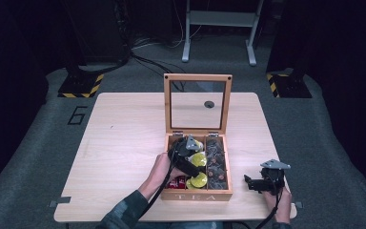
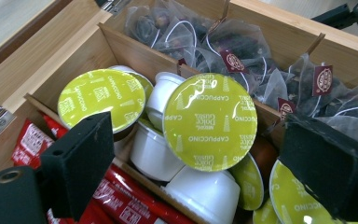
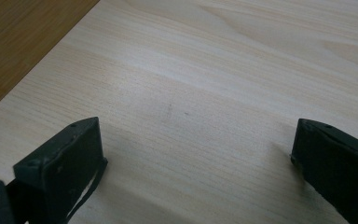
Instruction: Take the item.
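Nothing lifted yet: left gripper (image 2: 191, 154) jaws apart, straddling capsule (image 2: 209, 122) inside tea box (image 1: 198, 195), unclamped; right gripper (image 3: 196, 172) idle, jaws apart over table (image 3: 205, 93).

High view looks down on the counter (image 1: 124, 143) from afar; left gripper view closely shares its tea box (image 1: 198, 195).

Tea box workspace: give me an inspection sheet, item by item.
Surface: light wood table, bare around the box.
Job's things: open tea box, lid upright; green-lidded capsules in the middle compartment, tea bags and red sachets on either side.
Clutter: nothing seen.
Grippers: left gripper open over the capsules, gripping nothing; right gripper open, above bare table.
Cables: black, trailing from each gripper.
Surroundings: dark floor, hazard-striped stand feet.
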Motion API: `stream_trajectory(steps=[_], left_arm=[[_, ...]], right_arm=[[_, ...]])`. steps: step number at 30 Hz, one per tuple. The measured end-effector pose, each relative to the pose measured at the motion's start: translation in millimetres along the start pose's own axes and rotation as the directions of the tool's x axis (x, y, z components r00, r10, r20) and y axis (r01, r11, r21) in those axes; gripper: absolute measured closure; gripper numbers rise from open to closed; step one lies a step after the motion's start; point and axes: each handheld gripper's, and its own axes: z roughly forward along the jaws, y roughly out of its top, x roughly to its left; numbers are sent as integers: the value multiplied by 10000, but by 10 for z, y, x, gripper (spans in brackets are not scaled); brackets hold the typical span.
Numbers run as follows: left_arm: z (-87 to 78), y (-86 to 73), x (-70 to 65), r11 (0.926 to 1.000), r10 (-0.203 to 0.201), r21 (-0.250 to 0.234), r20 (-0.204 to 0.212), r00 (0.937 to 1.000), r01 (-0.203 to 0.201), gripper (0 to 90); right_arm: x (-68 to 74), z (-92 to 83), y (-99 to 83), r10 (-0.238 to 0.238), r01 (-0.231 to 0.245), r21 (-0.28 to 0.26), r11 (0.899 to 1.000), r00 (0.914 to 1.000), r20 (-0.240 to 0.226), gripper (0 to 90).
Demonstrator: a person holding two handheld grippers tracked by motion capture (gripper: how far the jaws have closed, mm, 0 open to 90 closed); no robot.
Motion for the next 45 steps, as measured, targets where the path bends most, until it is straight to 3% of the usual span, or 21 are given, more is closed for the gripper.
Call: stream_trajectory(steps=[9,19,31,45], left_arm=[[106,36,-53,9987,187,485,-201,9996,-177,238],[136,44,-79,9976,320,607,0,9995,-319,372],[55,23,-67,9995,216,216,270,9994,-222,384],[-125,17,-1,9994,127,-318,268,9996,-119,385]], right_arm=[[1,0,0,-6,6,-28,10000,10000,-48,15],[1,1,0,-16,16,-10,10000,10000,-17,14],[-1,0,0,-34,34,-4,10000,10000,-25,14],[0,0,0,-18,18,1,10000,10000,-27,14]])
